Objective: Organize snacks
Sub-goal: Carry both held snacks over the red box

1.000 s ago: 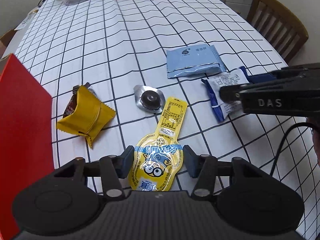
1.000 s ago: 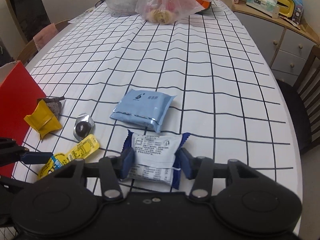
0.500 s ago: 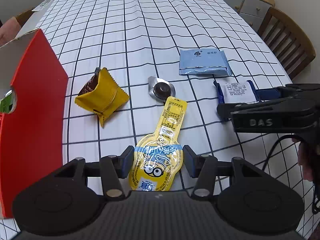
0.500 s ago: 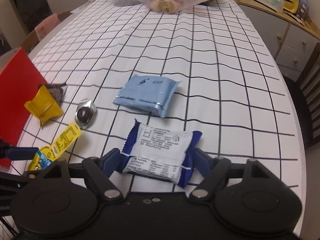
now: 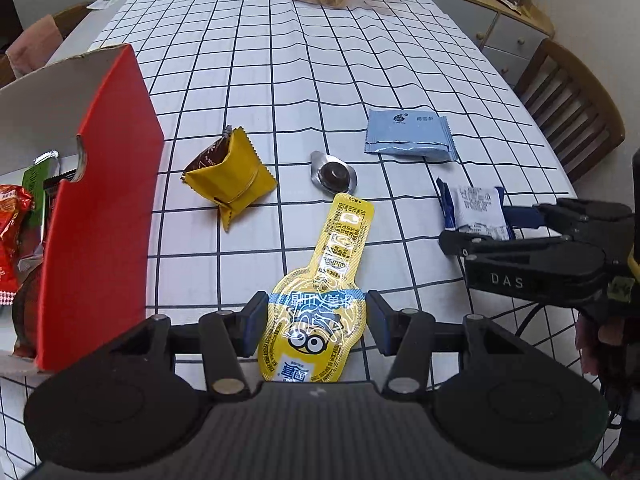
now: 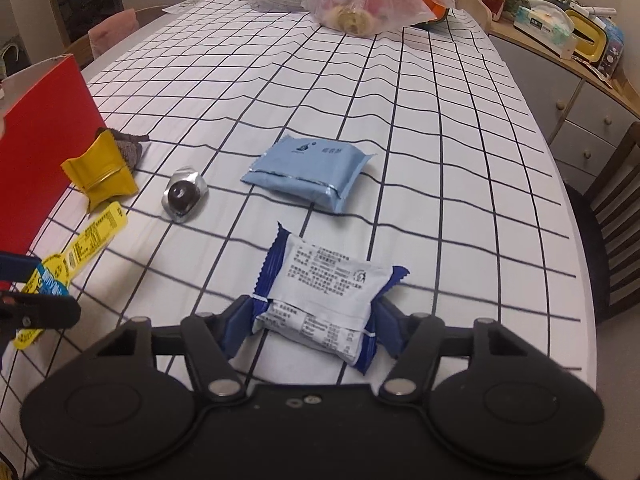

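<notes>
While both hands work | left gripper (image 5: 312,322) fingers clamp yellow pouch (image 5: 320,300), lifted beside red box (image 5: 96,216) | right gripper (image 6: 310,326) fingers, just closing, pinch white-blue packet (image 6: 324,296) on tabletop (image 6: 440,160) | advice: carry level, release inside box

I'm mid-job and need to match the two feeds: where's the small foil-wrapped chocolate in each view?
Left wrist: foil chocolate sits centre, just above the tip of the yellow pouch, left of the light blue packet.
Right wrist: foil chocolate sits left of centre, right of the yellow wrapper, left of the light blue packet.
Shared landmark: the red box, on the left edge in both.
</notes>
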